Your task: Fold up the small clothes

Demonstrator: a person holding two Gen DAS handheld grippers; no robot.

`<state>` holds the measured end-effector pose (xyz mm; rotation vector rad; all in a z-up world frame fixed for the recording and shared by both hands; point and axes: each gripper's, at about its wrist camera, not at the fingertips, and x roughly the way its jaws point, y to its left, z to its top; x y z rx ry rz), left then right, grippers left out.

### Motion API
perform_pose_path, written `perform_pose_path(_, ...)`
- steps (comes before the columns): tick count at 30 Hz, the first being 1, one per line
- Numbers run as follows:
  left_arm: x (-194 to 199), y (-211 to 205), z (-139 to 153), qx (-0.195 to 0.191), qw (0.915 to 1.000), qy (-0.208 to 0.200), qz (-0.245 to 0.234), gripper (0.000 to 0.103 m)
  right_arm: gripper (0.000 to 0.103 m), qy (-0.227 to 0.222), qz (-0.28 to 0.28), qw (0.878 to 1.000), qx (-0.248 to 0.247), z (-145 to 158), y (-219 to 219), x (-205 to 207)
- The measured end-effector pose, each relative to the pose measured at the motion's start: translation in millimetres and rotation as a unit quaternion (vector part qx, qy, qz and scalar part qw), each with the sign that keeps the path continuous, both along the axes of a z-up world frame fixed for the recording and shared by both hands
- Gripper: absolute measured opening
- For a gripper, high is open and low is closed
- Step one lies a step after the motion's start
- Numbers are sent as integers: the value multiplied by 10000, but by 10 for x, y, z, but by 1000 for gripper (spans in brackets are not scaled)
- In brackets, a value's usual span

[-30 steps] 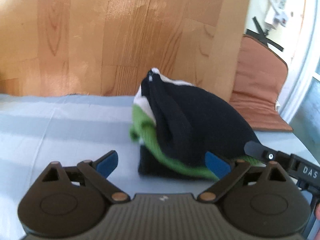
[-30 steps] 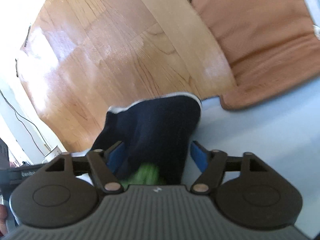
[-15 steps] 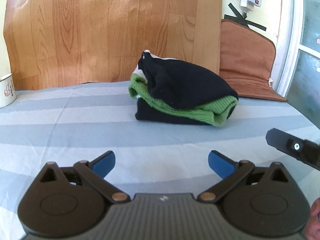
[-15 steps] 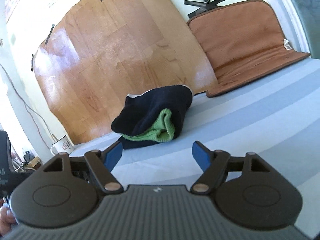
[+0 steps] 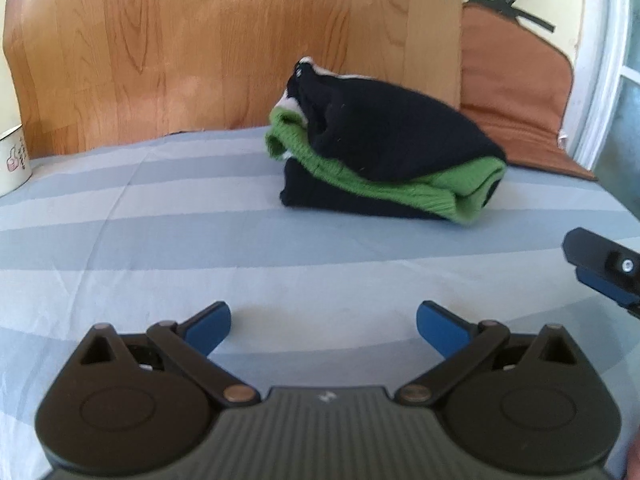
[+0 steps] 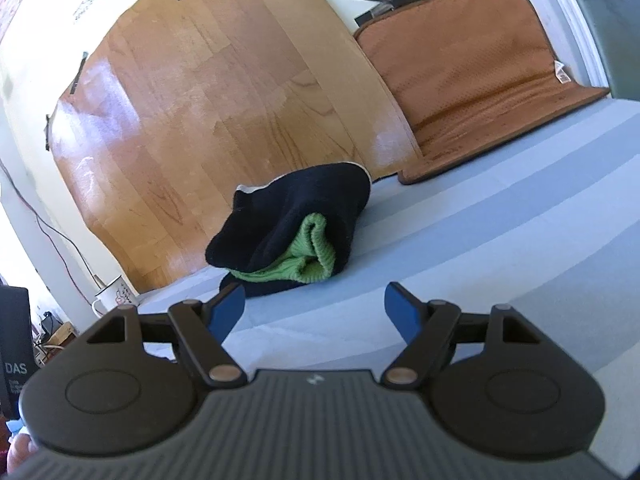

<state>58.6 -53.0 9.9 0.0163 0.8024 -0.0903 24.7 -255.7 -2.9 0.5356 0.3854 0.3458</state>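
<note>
A folded black and green knitted garment [image 5: 384, 156] lies in a bundle on the blue striped cloth [image 5: 160, 248], near the wooden back panel. It also shows in the right wrist view [image 6: 296, 232]. My left gripper [image 5: 324, 326] is open and empty, hanging well back from the bundle. My right gripper [image 6: 316, 310] is open and empty, also back from the bundle, to its right. One finger of the right gripper [image 5: 600, 268] shows at the right edge of the left wrist view.
A wooden panel [image 5: 240, 40] stands behind the cloth. A brown cushion [image 6: 472, 80] leans at the back right. A white enamel mug [image 5: 12, 160] stands at the far left; it also shows in the right wrist view [image 6: 114, 294].
Both grippers have let go of the bundle and drawn back from it. The garment stays folded on the cloth.
</note>
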Motion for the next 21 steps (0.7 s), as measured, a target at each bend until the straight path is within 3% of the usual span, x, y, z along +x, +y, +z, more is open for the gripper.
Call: perform_pose_path(21, 5, -18, -25, 136, 9999, 14, 46, 103, 79, 124, 32, 9999, -50, 5, 4, 21)
